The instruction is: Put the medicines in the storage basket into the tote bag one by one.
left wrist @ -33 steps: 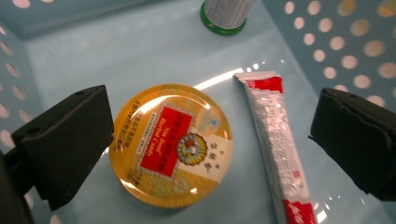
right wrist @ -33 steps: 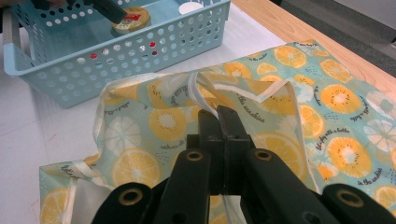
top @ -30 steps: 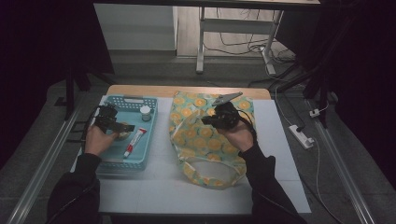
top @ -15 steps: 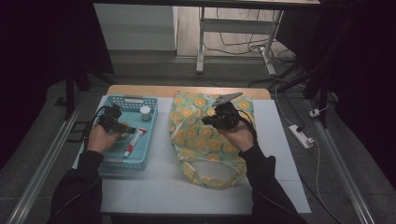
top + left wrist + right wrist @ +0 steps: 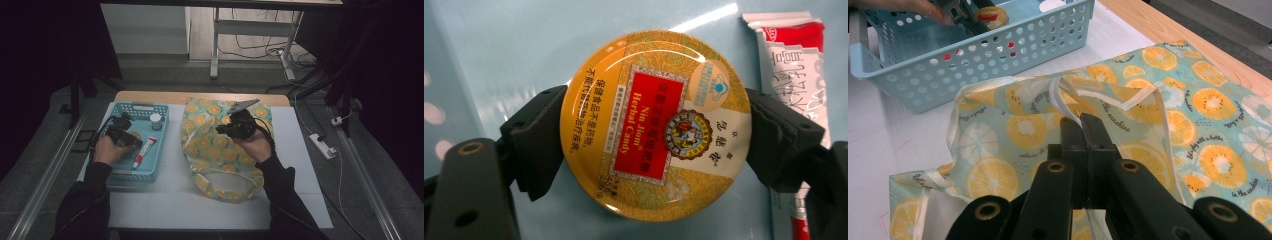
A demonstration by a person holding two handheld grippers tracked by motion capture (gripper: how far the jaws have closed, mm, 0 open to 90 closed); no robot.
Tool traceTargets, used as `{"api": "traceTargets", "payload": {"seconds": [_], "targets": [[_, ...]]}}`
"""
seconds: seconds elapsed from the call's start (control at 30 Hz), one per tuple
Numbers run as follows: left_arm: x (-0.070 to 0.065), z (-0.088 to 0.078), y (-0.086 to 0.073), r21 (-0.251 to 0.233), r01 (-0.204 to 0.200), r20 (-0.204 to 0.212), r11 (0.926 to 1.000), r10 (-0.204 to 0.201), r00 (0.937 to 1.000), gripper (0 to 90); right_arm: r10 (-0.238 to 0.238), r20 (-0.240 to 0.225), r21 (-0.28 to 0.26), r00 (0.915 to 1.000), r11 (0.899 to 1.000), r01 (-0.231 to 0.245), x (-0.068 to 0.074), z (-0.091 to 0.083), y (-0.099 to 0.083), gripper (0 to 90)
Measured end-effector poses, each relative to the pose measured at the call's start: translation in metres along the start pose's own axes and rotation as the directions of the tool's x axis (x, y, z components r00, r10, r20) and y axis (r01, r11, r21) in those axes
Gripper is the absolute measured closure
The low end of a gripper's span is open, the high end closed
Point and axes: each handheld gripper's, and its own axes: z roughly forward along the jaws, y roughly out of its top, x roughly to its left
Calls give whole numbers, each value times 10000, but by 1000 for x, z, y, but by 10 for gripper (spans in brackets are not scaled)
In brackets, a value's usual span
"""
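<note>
A round yellow candy tin (image 5: 655, 125) with a red label lies flat on the floor of a light blue basket (image 5: 150, 172), at the left of the white tabletop (image 5: 175, 200). The left hand-held gripper (image 5: 131, 140) reaches down into the basket; its jaws have just been closing, with the tin between them. In the left gripper view the two black pads (image 5: 536, 137) stand at opposite sides of the tin's rim, touching or nearly touching it; whether they press cannot be told. Just beside the tin lies a red and white tube (image 5: 796, 95), and a small white-capped jar (image 5: 156, 120) stands near the basket's far wall.

To the right of the basket, apart from it, a cloth bag (image 5: 220, 150) printed with orange slices lies spread on the tabletop, its open mouth toward the person. The right hand-held gripper (image 5: 223, 131) hangs above the bag's middle. In the right gripper view its jaws are pressed together on a white drawstring (image 5: 1068, 107) at a raised fold of the cloth. A wooden strip (image 5: 200, 96) edges the tabletop's far side.
</note>
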Motion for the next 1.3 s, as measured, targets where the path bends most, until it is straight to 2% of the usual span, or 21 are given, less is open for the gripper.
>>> {"api": "traceTargets", "payload": {"seconds": [0.13, 0.23, 0.43, 0.57, 0.63, 1.07, 1.3], "targets": [[-1, -1, 0, 24, -28, -162, 10000, 29, 9999, 200, 20, 14, -23, 10000, 10000, -20, 0, -1, 0, 897], [0, -6, 0, -293, 167, 77, 9994, -164, 9998, 201, 38, 31, -37, 10000, 10000, -38, -1, -1, 0, 897], [-3, -18, -2, -891, -227, 173, 9958, 243, 9996, 202, 101, 13, -77, 9999, 9999, -101, -1, 0, -1, 897], [-8, -27, -4, -1340, -377, 500, 9903, 447, 9977, 202, 80, 27, -99, 10000, 9999, -80, -1, 0, 0, 897], [-9, -31, -5, -1469, -591, 590, 9874, 684, 9959, 202, 58, 32, -101, 10000, 9999, -57, -1, 0, 0, 897], [-26, -58, -11, -2028, -1037, 859, 9737, 1232, 9887, 202, -7, 40, -218, 10000, 9998, 8, -1, -1, 0, 897], [-34, -65, -15, -2323, -1279, 920, 9642, 1527, 9840, 202, -48, 2, -277, 10000, 9996, 48, 0, -1, 0, 897]]}}
